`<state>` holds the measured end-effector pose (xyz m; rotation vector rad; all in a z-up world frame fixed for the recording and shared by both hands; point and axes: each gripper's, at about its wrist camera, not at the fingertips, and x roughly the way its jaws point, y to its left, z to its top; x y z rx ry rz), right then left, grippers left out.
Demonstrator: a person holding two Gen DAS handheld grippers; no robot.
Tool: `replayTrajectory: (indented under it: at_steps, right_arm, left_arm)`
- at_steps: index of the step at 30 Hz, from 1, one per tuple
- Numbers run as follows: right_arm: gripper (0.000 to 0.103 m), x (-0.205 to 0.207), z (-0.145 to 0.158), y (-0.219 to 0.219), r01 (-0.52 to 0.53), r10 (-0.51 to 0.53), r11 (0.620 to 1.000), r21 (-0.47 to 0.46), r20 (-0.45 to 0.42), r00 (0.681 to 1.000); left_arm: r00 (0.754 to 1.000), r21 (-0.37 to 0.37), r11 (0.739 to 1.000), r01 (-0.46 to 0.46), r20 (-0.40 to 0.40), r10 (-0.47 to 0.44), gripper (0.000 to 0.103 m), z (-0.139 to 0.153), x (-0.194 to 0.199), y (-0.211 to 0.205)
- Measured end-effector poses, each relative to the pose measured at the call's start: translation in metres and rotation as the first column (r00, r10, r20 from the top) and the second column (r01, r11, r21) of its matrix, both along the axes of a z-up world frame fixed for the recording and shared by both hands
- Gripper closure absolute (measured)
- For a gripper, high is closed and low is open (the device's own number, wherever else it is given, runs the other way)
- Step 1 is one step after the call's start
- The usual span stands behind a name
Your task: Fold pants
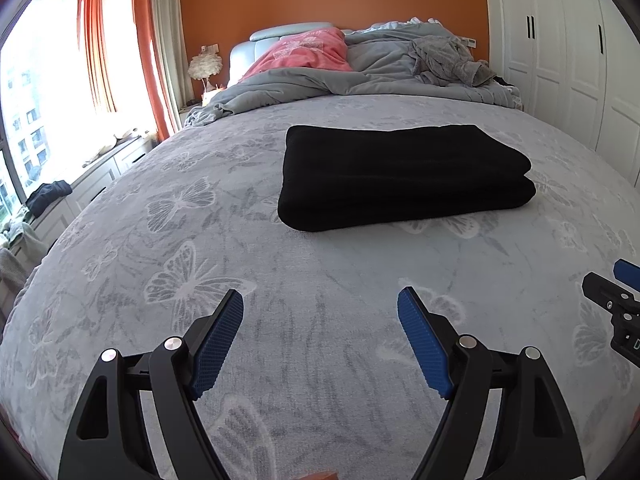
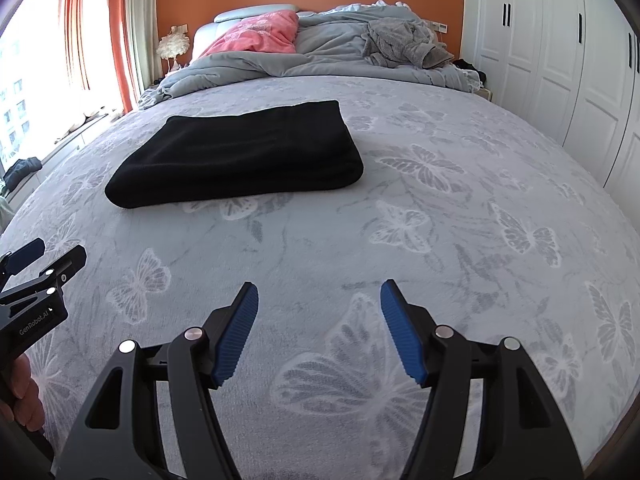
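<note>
While my left gripper [image 1: 320,344] and right gripper [image 2: 319,332] hang side by side over the butterfly bedspread [image 2: 440,240], both stand released and empty. Ahead, well apart from them, the black pants [image 1: 404,176] lie folded on the spread, bare cloth between us. Beyond them sit a rumpled grey duvet [image 1: 304,84] and a pink pillow [image 1: 308,54].

Only one legible marking: "GenRobot.AI" in small white letters on the black body of the left gripper [image 2: 38,254], seen at the left edge of the right wrist view. A lone white character, perhaps a "D", on the black body of the right gripper [image 1: 626,280] at the right edge of the left wrist view, cut off and uncertain.
</note>
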<state>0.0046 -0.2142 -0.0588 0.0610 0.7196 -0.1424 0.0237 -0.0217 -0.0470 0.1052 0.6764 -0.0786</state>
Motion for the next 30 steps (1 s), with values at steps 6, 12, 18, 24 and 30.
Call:
replayTrajectory:
  at_steps: [6, 12, 18, 24, 30]
  right_arm:
    - [0.041, 0.000, -0.001, 0.000, 0.000, 0.000, 1.000, -0.001, -0.001, 1.000]
    - [0.041, -0.003, -0.003, 0.000, -0.002, 0.002, 1.000, 0.003, -0.005, 1.000]
    - [0.041, -0.002, -0.007, -0.002, -0.003, 0.003, 1.000, 0.014, -0.012, 1.000]
    - [0.041, -0.002, -0.009, -0.005, 0.001, -0.001, 1.000, 0.021, -0.019, 1.000]
    - [0.034, -0.002, -0.009, -0.005, 0.005, -0.005, 1.000, 0.016, -0.013, 1.000]
  left_arm:
    - [1.000, -0.003, 1.000, -0.002, -0.015, 0.002, 0.026, -0.001, 0.001, 0.000]
    - [1.000, -0.017, 1.000, 0.003, -0.020, -0.003, 0.026, -0.002, -0.001, 0.001]
    - [1.000, 0.009, 1.000, 0.004, 0.027, -0.004, 0.026, 0.000, -0.006, -0.003]
    - [0.999, 0.011, 1.000, 0.028, 0.026, -0.028, 0.033, 0.000, -0.006, -0.007]
    - [0.999, 0.019, 0.999, 0.034, 0.022, -0.034, 0.033, -0.002, -0.007, -0.010]
